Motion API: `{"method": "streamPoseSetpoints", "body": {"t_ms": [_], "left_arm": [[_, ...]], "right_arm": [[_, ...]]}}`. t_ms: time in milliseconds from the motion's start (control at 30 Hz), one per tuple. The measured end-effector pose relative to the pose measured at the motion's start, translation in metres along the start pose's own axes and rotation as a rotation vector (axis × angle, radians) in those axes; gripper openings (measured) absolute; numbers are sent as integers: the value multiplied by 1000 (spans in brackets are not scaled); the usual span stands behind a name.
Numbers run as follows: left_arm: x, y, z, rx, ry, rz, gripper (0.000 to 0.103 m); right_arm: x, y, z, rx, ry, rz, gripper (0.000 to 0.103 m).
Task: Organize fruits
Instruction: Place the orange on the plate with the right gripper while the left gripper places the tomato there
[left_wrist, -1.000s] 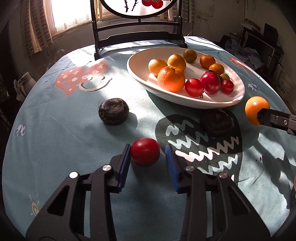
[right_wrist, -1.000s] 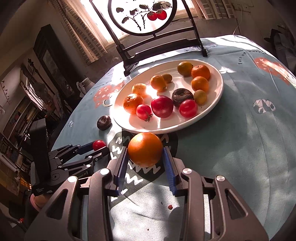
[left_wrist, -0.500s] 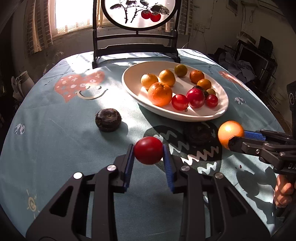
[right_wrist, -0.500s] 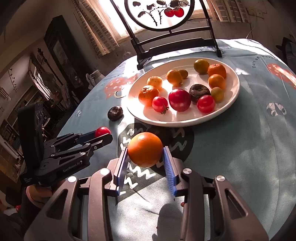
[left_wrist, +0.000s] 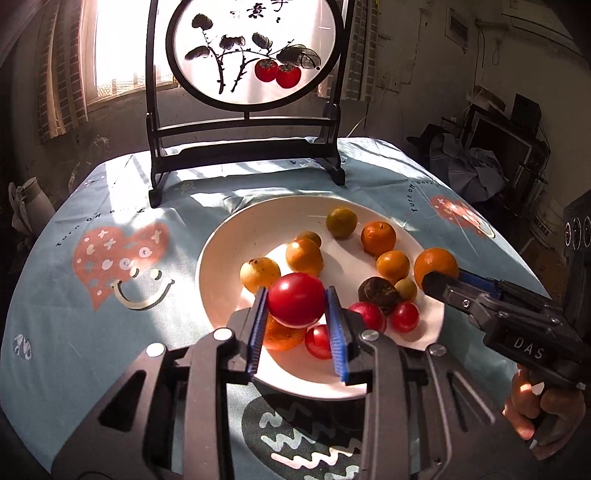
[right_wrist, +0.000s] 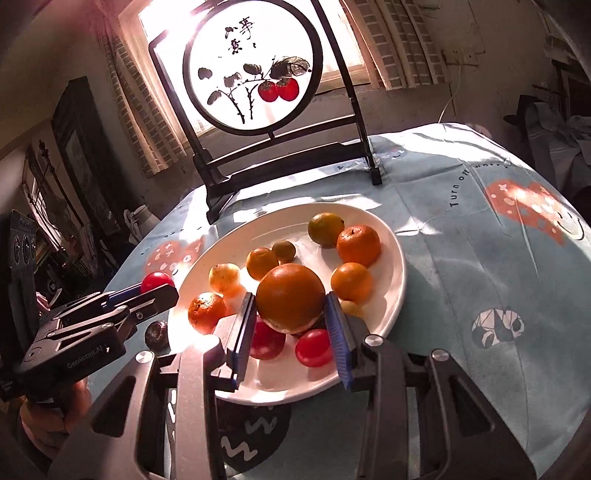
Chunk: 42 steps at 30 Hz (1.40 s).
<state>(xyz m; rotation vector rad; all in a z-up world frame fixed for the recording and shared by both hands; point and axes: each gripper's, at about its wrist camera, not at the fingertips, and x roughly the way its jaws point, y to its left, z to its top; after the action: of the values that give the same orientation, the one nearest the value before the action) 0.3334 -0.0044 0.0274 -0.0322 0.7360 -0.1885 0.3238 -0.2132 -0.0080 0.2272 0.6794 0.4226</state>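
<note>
L gripper has its blue pads closed on a red tomato, held off the surface over the near-left part of the white plate; from the R wrist cam the same gripper sits at the plate's left edge w/ the tomato just showing at its tip, and a dark wrinkled fruit lies on the tablecloth just below it, beside the rim. On the plate, left to right: a yellowish fruit, a big orange partly hidden under the L jaws, a small red tomato, more small oranges, a greenish citrus toward the back, a dark fruit w/ red ones beside it. R gripper is clamped on a large orange, held above the plate's near-middle; in the L cam it comes in from the right w/ the orange over the plate's right rim. Behind the plate stands a round painted screen on a dark stand, at the table's far edge
</note>
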Motion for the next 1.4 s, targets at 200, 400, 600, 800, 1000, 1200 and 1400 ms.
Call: {"method": "streamPoseSetpoints", "body": {"t_ms": [200, 400, 600, 800, 1000, 1200, 1400], "left_arm": [[32, 2, 15, -1, 28, 20, 31], [52, 3, 24, -1, 47, 29, 31], [32, 4, 27, -10, -20, 108, 92], [-27, 20, 20, -54, -111, 165, 101], [-55, 50, -17, -99, -114, 230, 101], [-55, 84, -48, -176, -55, 283, 101], [-59, 94, -55, -218, -48, 301, 101]], "right_arm": [[23, -4, 11, -28, 20, -25, 38], [37, -4, 18, -64, 24, -41, 38], [40, 1, 19, -88, 50, -53, 46], [6, 13, 18, -77, -9, -12, 50], [-26, 36, -6, -115, -23, 41, 52], [-23, 67, -38, -190, 70, 91, 52], [-16, 83, -57, -247, 109, 76, 52]]}}
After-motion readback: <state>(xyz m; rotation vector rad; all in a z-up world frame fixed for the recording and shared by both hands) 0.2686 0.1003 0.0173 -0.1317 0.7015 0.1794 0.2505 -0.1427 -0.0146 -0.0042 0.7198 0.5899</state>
